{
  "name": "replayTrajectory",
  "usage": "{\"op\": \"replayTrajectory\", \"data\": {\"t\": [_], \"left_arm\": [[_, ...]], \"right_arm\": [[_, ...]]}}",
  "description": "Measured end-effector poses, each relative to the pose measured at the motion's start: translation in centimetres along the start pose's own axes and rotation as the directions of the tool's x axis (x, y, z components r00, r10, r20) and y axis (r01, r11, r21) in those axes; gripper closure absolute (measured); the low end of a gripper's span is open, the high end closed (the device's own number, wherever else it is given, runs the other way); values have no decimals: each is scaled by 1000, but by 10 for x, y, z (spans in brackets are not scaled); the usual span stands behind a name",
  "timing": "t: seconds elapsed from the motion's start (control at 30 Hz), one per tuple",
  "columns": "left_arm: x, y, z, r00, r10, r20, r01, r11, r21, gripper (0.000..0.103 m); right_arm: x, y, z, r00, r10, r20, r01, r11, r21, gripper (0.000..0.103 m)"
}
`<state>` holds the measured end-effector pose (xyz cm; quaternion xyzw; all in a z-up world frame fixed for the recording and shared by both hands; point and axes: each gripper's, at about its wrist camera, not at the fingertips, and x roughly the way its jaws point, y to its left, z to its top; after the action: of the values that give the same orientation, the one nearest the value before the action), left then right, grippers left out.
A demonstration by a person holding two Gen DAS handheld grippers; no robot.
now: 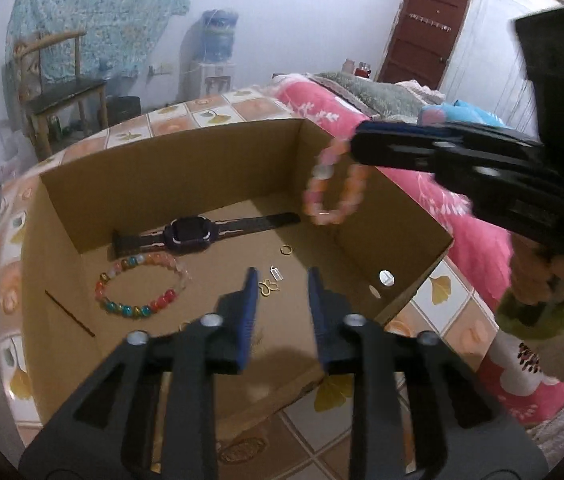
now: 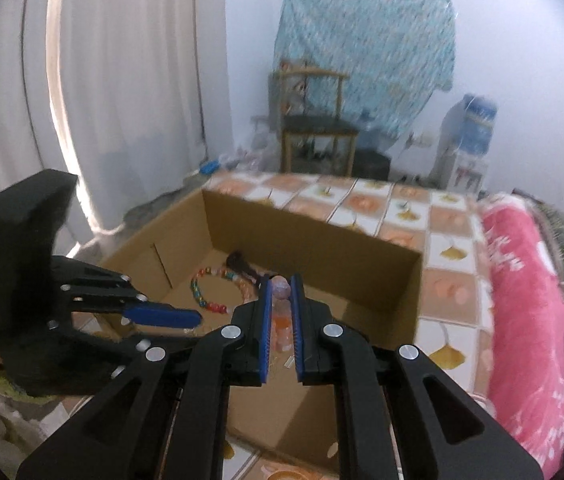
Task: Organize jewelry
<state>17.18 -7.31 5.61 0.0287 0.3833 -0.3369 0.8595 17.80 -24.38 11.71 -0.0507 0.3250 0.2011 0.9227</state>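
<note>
An open cardboard box point(image 1: 185, 168) sits on a tiled table. Inside lie a dark smartwatch point(image 1: 191, 233), a multicoloured bead bracelet point(image 1: 141, 290), a gold ring point(image 1: 286, 249), a small silver charm point(image 1: 276, 272) and a gold pendant point(image 1: 269, 288). My left gripper point(image 1: 282, 280) is open and empty, low over the box floor near the pendant. My right gripper point(image 1: 356, 148) is shut on a pink-orange bead bracelet point(image 1: 332, 184) that hangs above the box's right wall. In the right wrist view the pink beads point(image 2: 281, 286) sit between the fingers point(image 2: 266, 320), and the left gripper point(image 2: 161, 316) shows at left.
The box point(image 2: 322, 236) rests on a table with a ginkgo-leaf tile cloth point(image 1: 440, 292). A pink flowered blanket point(image 1: 478, 240) lies to the right. A wooden chair point(image 1: 61, 92) and a water dispenser point(image 1: 211, 60) stand behind by the wall.
</note>
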Motion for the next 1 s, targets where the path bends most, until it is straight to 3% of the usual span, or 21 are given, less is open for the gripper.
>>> {"op": "replayTrajectory", "data": {"t": [0.17,0.33,0.43,0.53,0.7,0.8,1.0], "left_arm": [[-16,8,-14,999,-26,41,28,999,-38,74],[-37,13,-24,995,-8,103,14,998,-62,63],[-49,14,-28,991,13,133,-3,997,-73,59],[-54,19,-30,989,42,141,-29,995,-94,53],[-66,22,-33,985,64,163,-44,992,-122,48],[-74,18,-36,981,76,181,-55,991,-119,44],[-90,3,-38,975,105,198,-82,989,-122,21]], "right_arm": [[29,4,10,991,79,-110,-80,997,-11,93],[65,18,19,963,115,-242,-131,990,-49,93],[99,24,18,932,63,-356,-111,987,-117,92],[125,22,10,898,-35,-439,-39,987,-159,92],[97,7,19,928,-56,-369,26,996,-86,80],[56,-2,20,954,-30,-297,37,999,17,76],[-34,-3,-5,994,4,-113,23,971,237,51]]}}
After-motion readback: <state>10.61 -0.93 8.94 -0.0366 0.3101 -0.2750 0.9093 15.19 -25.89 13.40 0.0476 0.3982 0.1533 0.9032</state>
